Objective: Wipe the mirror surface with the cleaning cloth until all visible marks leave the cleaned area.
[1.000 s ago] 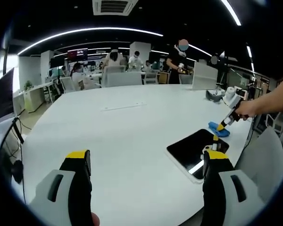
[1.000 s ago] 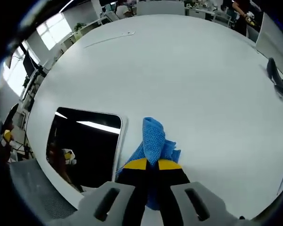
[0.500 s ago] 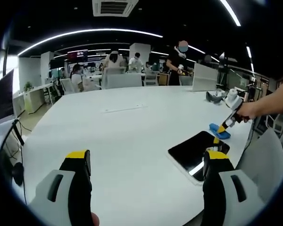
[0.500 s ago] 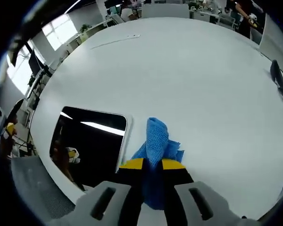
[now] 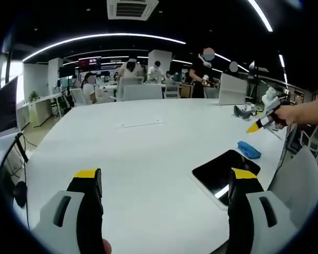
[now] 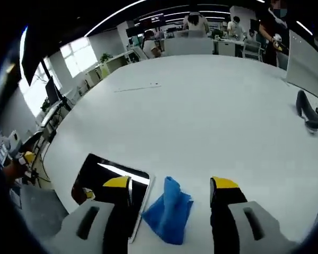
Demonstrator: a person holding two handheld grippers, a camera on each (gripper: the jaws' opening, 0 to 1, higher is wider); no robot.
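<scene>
The right gripper [image 6: 171, 185] has its jaws spread wide, holding nothing; the blue cleaning cloth [image 6: 169, 212] lies crumpled on the white table [image 6: 212, 116] between them, just beside the dark mirror [image 6: 106, 180], which lies flat at the table's edge; the left gripper [image 5: 167, 177] is likewise spread and empty, well apart from the mirror [image 5: 222, 172] and cloth [image 5: 249, 149].

Open-plan office — desks [image 5: 42, 103], monitors [image 5: 4, 106]
</scene>
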